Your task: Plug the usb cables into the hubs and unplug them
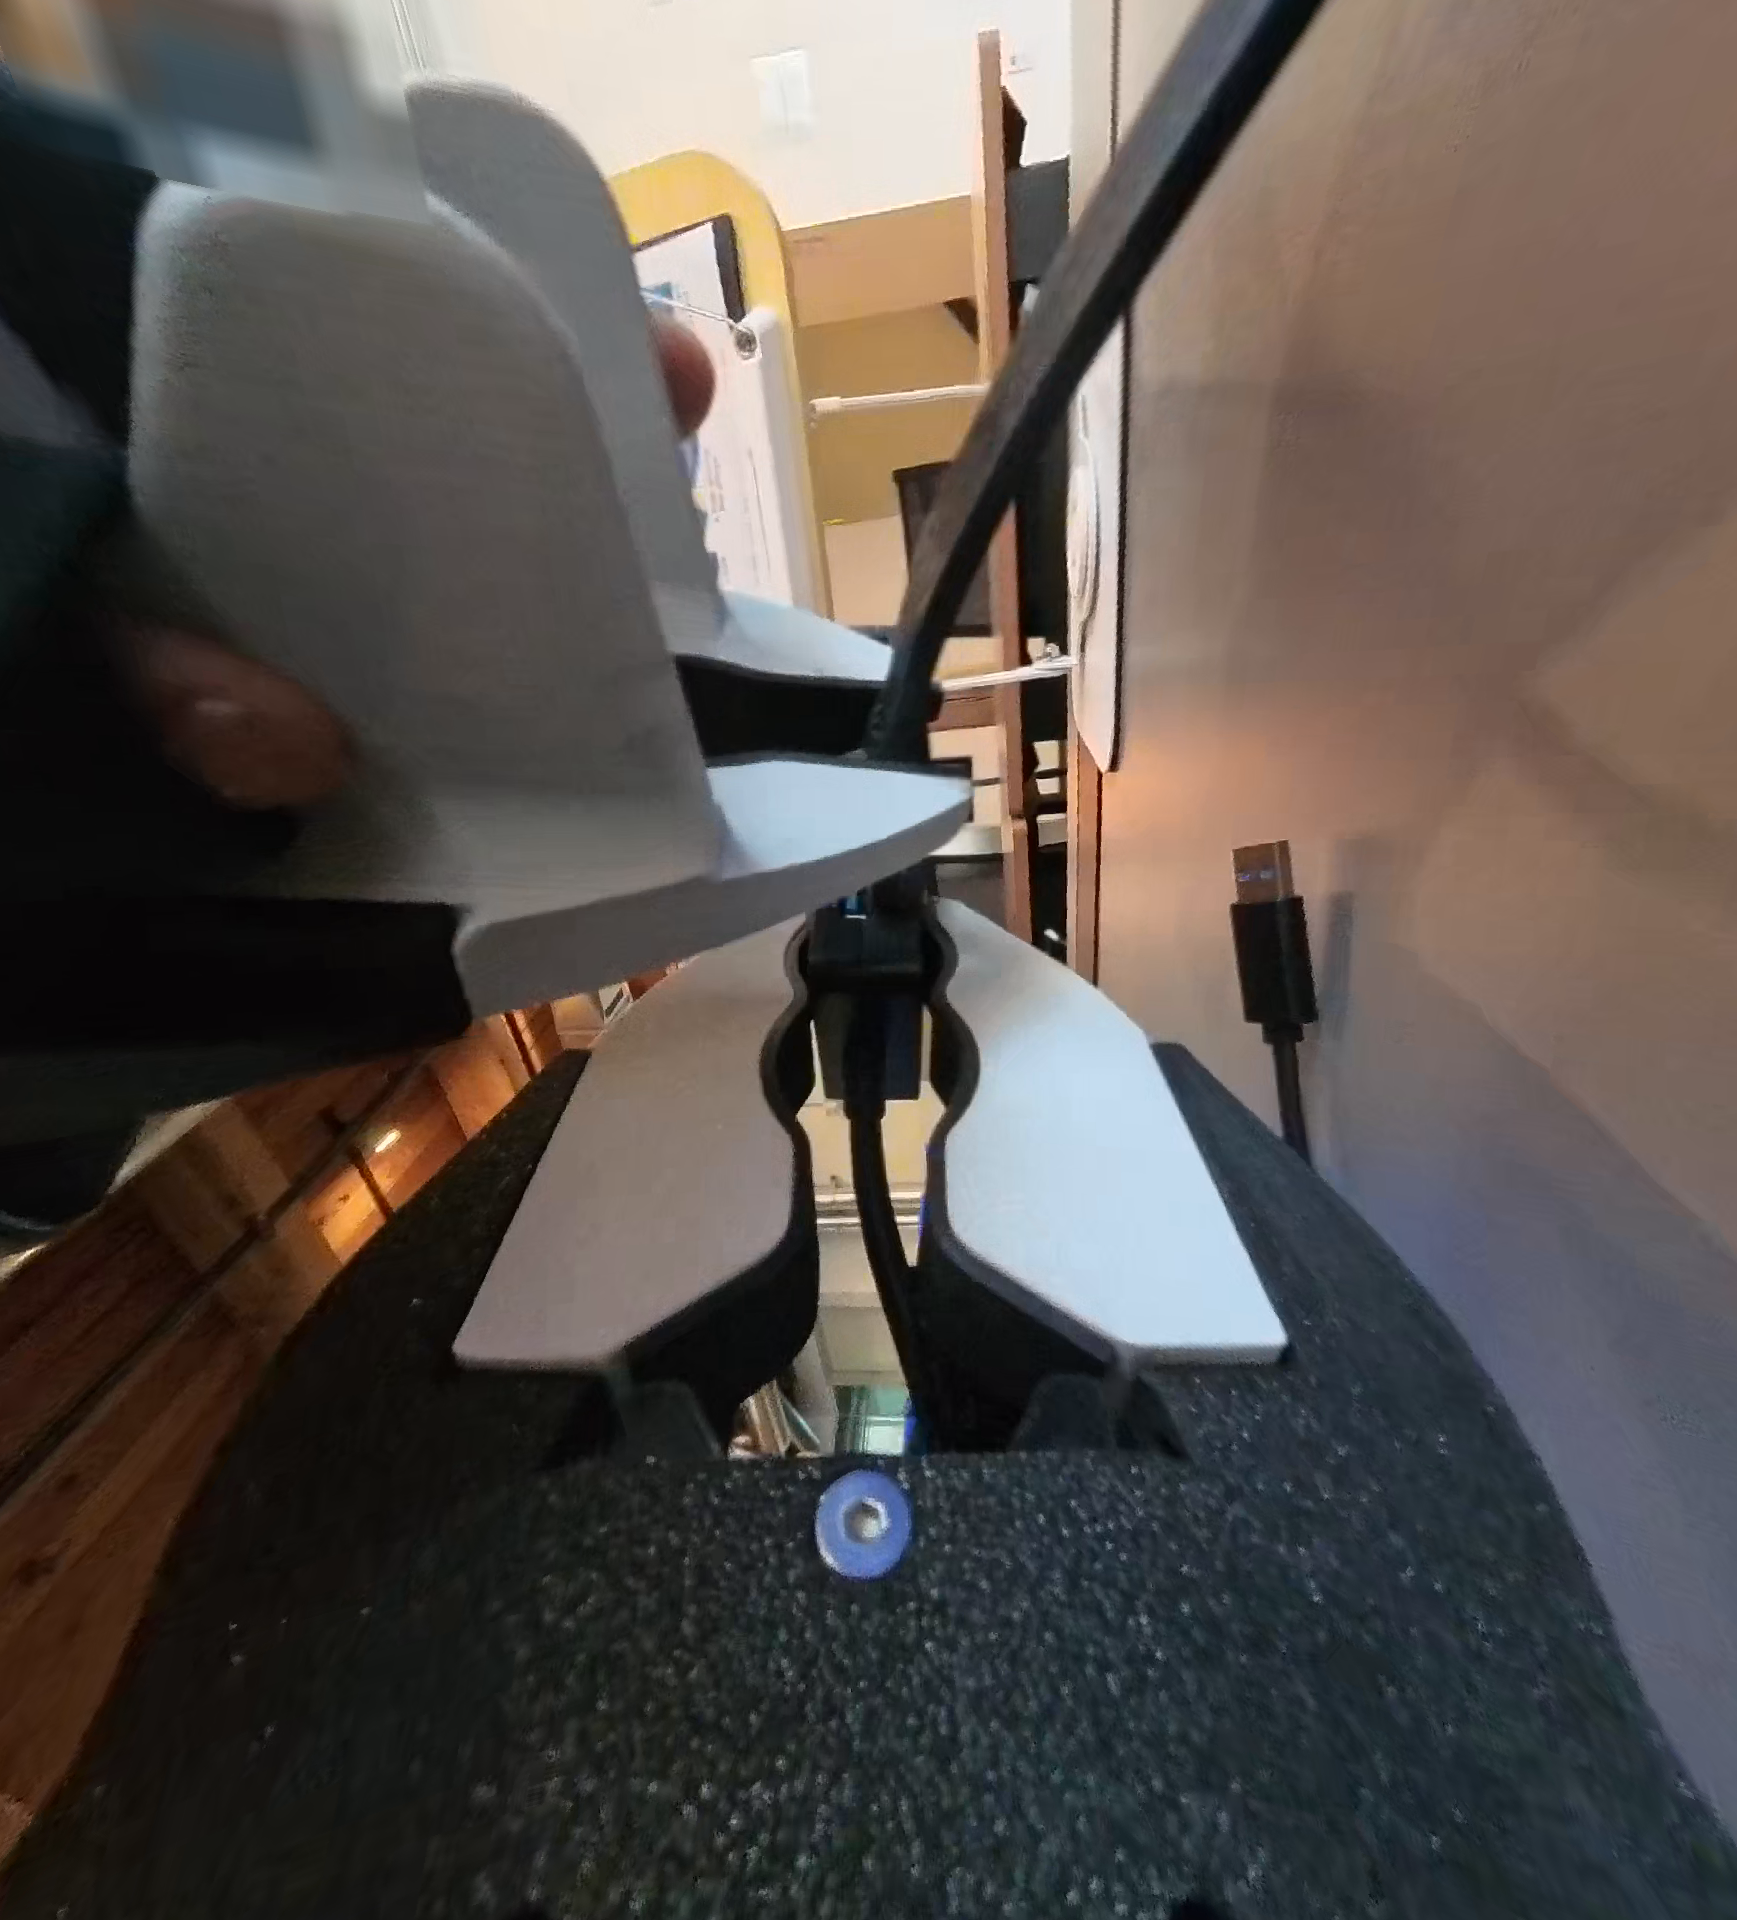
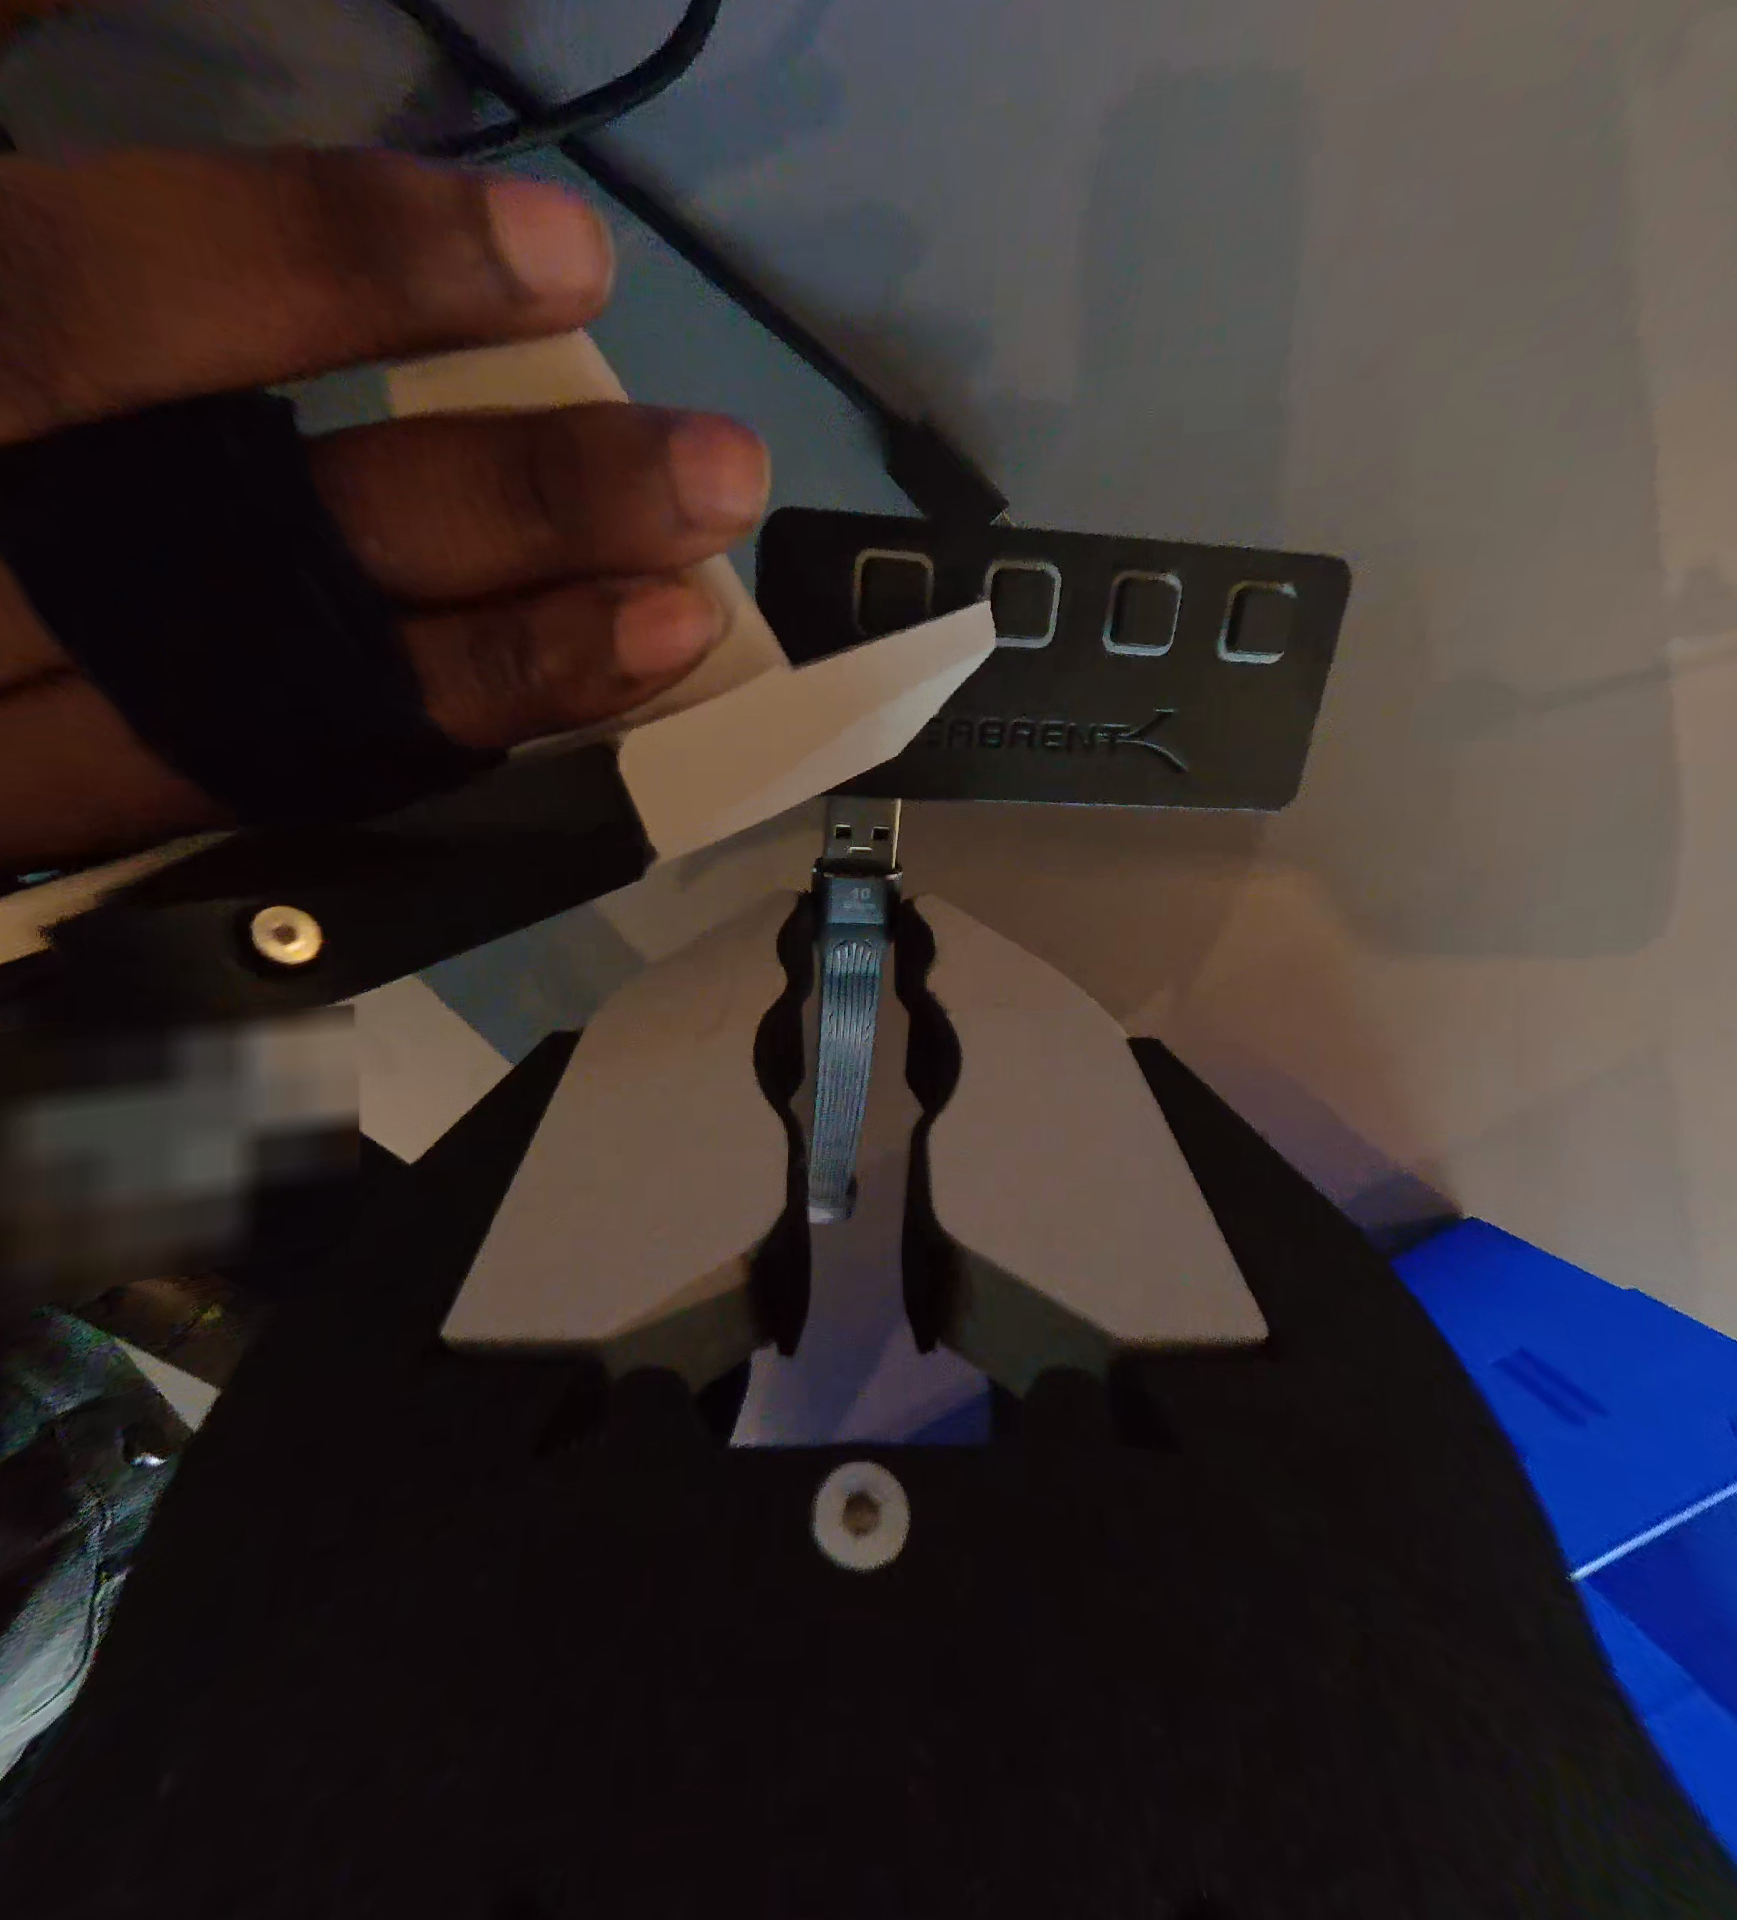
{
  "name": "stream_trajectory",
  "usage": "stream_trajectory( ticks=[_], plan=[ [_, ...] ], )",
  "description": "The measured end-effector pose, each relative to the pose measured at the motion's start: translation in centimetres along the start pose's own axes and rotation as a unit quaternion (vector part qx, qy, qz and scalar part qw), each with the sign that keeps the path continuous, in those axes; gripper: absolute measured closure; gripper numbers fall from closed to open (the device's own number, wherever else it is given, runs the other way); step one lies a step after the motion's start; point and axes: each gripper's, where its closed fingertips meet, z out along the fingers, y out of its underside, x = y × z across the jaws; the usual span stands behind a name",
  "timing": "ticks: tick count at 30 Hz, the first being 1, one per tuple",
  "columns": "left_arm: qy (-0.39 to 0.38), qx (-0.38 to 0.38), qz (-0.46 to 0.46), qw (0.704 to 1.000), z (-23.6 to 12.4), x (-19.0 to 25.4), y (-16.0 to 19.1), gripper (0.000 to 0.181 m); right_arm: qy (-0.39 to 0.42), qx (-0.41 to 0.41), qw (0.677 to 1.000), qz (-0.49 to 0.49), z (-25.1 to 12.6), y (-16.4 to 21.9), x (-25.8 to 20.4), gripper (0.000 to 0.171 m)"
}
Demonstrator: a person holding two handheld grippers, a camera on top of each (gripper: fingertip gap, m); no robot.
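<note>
Holding a flat grey USB stick (image 2: 851, 1029) lengthwise, the right gripper (image 2: 856, 914) is clamped narrow on its body, metal plug leading. The hub (image 2: 1134, 717) lies flat on the grey worktop (image 2: 1363, 312) straight ahead of it, long axis crosswise to the stick, and the plug tip is right at the hub's near edge (seated or only touching, I cannot tell). The left gripper (image 1: 869, 940) comes in from the hub's left end and is closed on a black part with a cable, seemingly that end of the hub. A spare USB plug (image 1: 1271, 940) lies apart. Judgement: any move must run along the stick's own axis.
</note>
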Motion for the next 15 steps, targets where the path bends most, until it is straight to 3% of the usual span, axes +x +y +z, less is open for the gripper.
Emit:
stream_trajectory(
  ticks=[15],
  plan=[
    [0.012,0.002,0.037,0.999,-0.2,1.4,-0.9,0.165,-0.008,-0.017,1.0,0.009,0.8,0.9,-0.2,0.157]
  ],
)
